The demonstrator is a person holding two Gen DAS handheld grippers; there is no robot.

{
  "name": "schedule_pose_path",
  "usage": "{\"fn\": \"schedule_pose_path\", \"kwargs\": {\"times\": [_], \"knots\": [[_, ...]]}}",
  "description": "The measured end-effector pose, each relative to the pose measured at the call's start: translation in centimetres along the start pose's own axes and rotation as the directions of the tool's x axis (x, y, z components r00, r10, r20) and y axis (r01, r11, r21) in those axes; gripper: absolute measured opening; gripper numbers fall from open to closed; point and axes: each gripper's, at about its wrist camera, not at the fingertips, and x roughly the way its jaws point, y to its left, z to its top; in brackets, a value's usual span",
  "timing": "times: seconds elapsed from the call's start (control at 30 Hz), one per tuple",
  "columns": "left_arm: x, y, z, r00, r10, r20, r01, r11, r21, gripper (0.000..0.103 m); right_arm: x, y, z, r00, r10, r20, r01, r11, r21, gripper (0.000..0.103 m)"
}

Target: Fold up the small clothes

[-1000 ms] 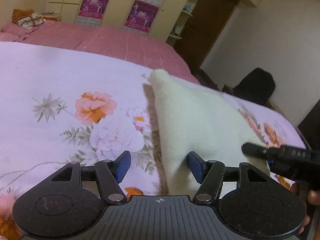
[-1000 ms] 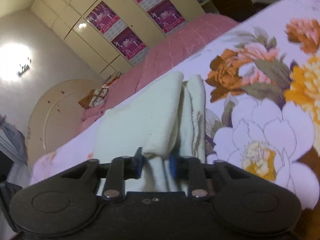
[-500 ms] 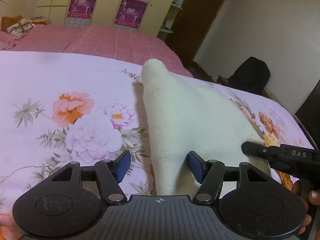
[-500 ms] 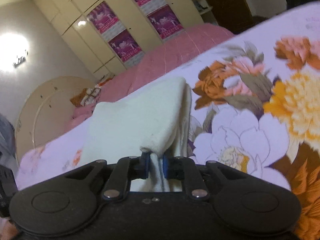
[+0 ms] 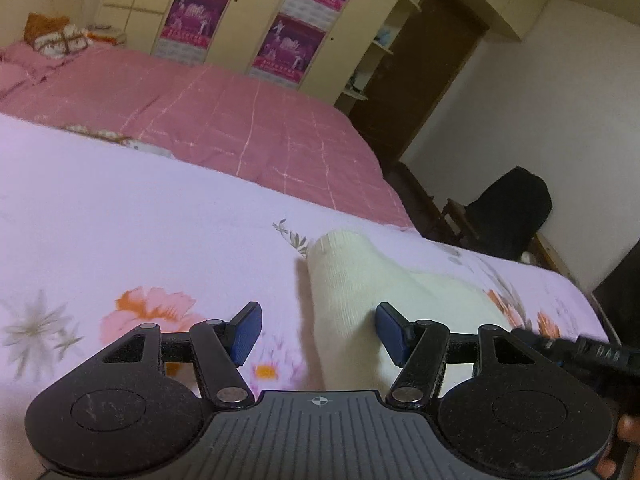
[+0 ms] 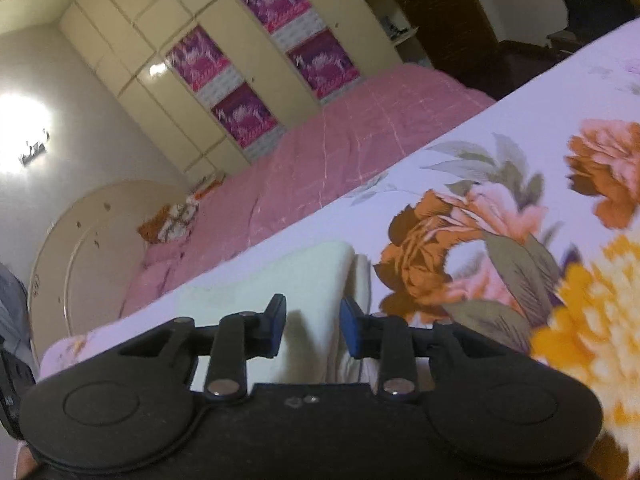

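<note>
A cream knitted garment [image 5: 360, 276] lies folded on the floral sheet [image 5: 120, 240]. My left gripper [image 5: 316, 332] is open, jaws wide apart. The cloth's near end passes below the gap, close to the right blue pad [image 5: 390, 334], and nothing is pinched. In the right wrist view the same garment [image 6: 280, 276] lies flat under my right gripper [image 6: 314, 326]. Its jaws are opening, and the cloth's folded edge shows between the blue pads, which stand off it. Part of the right gripper's black frame [image 5: 580, 350] enters the left wrist view at the lower right.
A pink quilt [image 5: 240, 120] covers the far half of the bed. Behind it stands a cream wardrobe with purple posters [image 5: 288, 40]. A dark chair [image 5: 512, 216] and a brown door [image 5: 424, 80] are past the bed's right end. A rounded headboard [image 6: 80, 248] closes the left.
The right jaws, shut on the cloth's fold before, have parted and let it go. Both grippers have drawn back, so the garment now sits farther off and flatter.
</note>
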Motion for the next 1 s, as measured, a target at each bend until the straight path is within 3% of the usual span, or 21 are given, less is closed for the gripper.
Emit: {"fn": "schedule_pose_path", "kwargs": {"times": [0.13, 0.3, 0.37, 0.43, 0.57, 0.67, 0.77, 0.9, 1.0], "knots": [[2.1, 0.5, -0.6, 1.000, -0.008, -0.011, 0.007, 0.998, -0.056, 0.064, 2.2, 0.0, -0.2, 0.996, -0.067, -0.061, 0.062, 0.995, -0.073, 0.019], [0.8, -0.3, -1.2, 1.000, -0.004, -0.014, 0.003, 1.000, -0.009, 0.065, 2.1, -0.4, -0.7, 0.990, -0.136, -0.045, 0.130, 0.985, -0.113, 0.021], [-1.3, -0.4, -2.1, 1.000, -0.013, 0.004, 0.013, 0.999, 0.034, 0.065, 0.2, -0.1, -0.7, 0.993, -0.118, -0.030, 0.114, 0.987, -0.113, 0.023], [-3.1, -0.2, -3.3, 1.000, -0.027, 0.001, 0.027, 0.998, 0.064, 0.065, -2.6, 0.2, -1.7, 0.999, -0.046, -0.026, 0.043, 0.994, -0.105, 0.025], [-6.6, 0.2, -6.3, 0.998, -0.054, -0.019, 0.056, 0.995, 0.086, 0.065, -6.6, 0.5, -5.3, 0.996, 0.032, -0.085, -0.040, 0.994, -0.099, 0.028], [-7.6, 0.2, -8.6, 0.997, -0.053, -0.059, 0.058, 0.994, 0.088, 0.065, -7.6, 0.6, -7.7, 0.992, 0.019, -0.124, -0.031, 0.995, -0.098, 0.028], [-8.0, -0.9, -9.8, 0.999, -0.009, -0.039, 0.015, 0.987, 0.158, 0.065, -7.0, 1.2, -9.2, 0.988, -0.008, -0.154, -0.013, 0.991, -0.131, 0.026], [-8.1, -1.8, -9.3, 0.998, 0.006, -0.055, 0.003, 0.987, 0.161, 0.065, -6.9, 2.5, -9.2, 0.989, -0.034, -0.147, 0.008, 0.984, -0.177, 0.010], [-9.2, -2.3, -10.1, 0.997, -0.018, -0.074, 0.031, 0.983, 0.181, 0.065, -7.6, 2.6, -8.6, 0.989, -0.055, -0.137, 0.028, 0.981, -0.192, 0.007]]}}
